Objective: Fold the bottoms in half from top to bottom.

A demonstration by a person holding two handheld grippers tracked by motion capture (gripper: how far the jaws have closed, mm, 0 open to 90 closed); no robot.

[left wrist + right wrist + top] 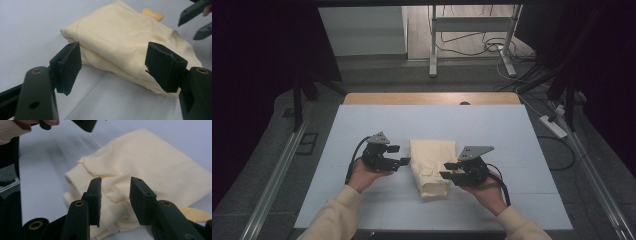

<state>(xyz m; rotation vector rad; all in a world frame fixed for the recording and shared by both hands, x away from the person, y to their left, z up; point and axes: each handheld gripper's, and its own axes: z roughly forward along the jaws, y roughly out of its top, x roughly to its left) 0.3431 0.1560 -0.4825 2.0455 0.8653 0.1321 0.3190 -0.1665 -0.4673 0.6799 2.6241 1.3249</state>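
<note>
Folding the soft yellow top (pixel 430 165) lying in the middle of the table (pixel 362 125) goes best if the left gripper (pixel 398 155) and right gripper (pixel 447 170), both spread apart and holding nothing, pinch its edges gently.

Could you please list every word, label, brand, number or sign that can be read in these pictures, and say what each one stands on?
None: no readable text in any view.
The folded garment is plain cream, with no visible print or tag.
The claws, left and right, and the white table cover carry no markings.
</note>
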